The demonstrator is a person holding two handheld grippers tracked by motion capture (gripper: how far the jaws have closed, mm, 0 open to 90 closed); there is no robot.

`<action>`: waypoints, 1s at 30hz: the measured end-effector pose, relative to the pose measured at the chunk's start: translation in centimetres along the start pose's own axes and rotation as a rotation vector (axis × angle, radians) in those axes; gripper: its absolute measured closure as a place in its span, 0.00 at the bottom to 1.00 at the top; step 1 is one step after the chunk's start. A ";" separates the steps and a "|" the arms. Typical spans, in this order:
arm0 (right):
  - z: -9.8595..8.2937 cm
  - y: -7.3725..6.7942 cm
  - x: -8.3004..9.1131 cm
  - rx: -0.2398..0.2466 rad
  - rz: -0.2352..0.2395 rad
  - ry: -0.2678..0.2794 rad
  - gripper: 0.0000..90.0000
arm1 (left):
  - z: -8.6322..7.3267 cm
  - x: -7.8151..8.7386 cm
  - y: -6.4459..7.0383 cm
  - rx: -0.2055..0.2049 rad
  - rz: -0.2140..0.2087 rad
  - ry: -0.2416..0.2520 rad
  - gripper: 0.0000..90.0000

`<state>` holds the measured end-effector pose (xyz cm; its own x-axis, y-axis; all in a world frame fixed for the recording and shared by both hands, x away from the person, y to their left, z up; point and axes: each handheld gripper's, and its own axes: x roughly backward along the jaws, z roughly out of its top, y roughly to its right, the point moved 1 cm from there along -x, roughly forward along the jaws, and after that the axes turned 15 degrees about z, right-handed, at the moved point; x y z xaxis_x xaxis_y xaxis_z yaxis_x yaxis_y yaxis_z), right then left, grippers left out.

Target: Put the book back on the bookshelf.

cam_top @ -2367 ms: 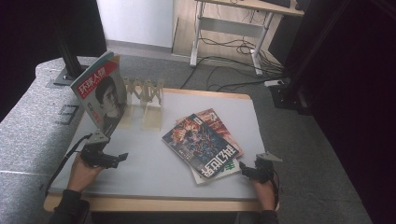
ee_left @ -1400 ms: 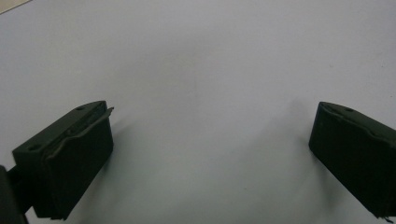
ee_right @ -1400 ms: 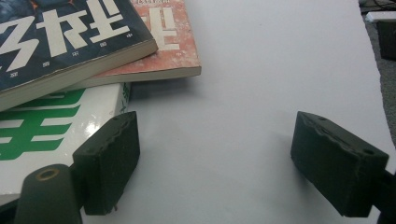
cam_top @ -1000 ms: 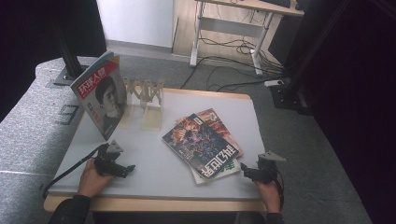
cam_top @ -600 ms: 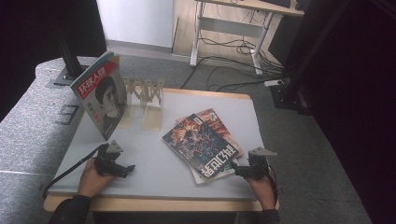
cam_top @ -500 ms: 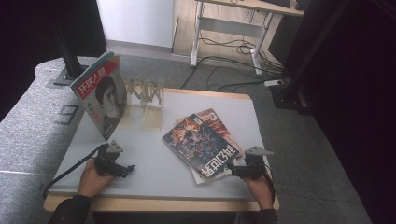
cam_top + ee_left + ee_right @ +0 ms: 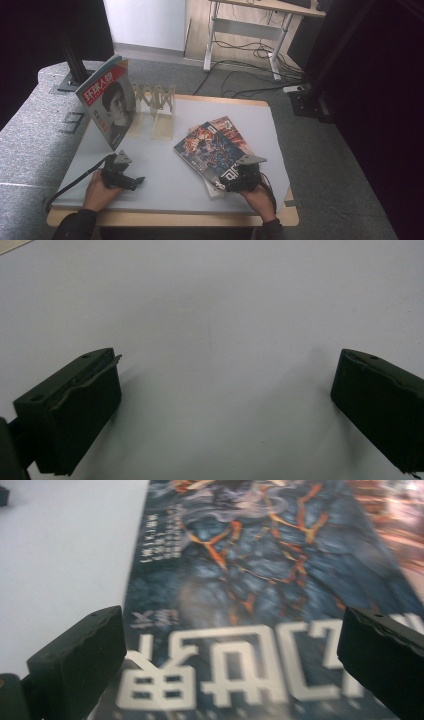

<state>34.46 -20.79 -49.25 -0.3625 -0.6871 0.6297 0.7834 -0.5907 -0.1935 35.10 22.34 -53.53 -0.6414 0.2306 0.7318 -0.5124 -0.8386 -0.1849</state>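
Right gripper: black two-jaw tool, jaws wide apart, poised over the near edge of the dark blue magazine with orange lava-crack cover art, nothing held. In the right gripper view the jaws straddle the large white title lettering on that cover.

Dark blue magazine: flat on the white table top, right of centre, topmost of a small fanned stack; a red-edged magazine lies beneath it.

Left gripper: jaws apart, empty, over bare table at the near left.

Red-titled portrait magazine: upright at the far left, beside a pale wooden accordion rack.
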 end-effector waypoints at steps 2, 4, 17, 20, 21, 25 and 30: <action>0.1 -0.2 -0.3 0.007 0.003 -0.005 0.00 | 0.0 0.0 0.0 -0.001 0.000 0.000 0.00; 0.3 -0.6 -0.9 0.020 0.006 -0.018 0.00 | 0.0 0.0 0.0 0.000 0.000 0.000 0.00; 0.1 -1.9 -3.3 0.055 0.011 -0.089 0.00 | 0.0 0.0 0.0 -0.001 0.001 0.000 0.00; -0.2 -1.8 -3.4 0.069 -0.012 -0.100 0.00 | 0.0 0.0 0.0 0.000 0.001 0.001 0.00; -0.3 -1.8 -3.4 0.070 -0.019 -0.104 0.00 | 0.0 0.0 0.0 -0.001 0.001 0.000 0.00; -0.5 -1.6 -3.1 0.067 -0.036 -0.099 0.01 | 0.0 0.0 0.0 -0.001 0.001 0.000 0.00; -0.5 -1.6 -3.1 0.071 -0.038 -0.098 0.01 | 0.0 0.0 0.0 -0.001 0.002 0.000 0.00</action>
<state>34.10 -17.97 -51.28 -0.3443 -0.6182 0.7067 0.8050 -0.5817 -0.1167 35.08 22.34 -53.53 -0.6423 0.2293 0.7313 -0.5121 -0.8383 -0.1869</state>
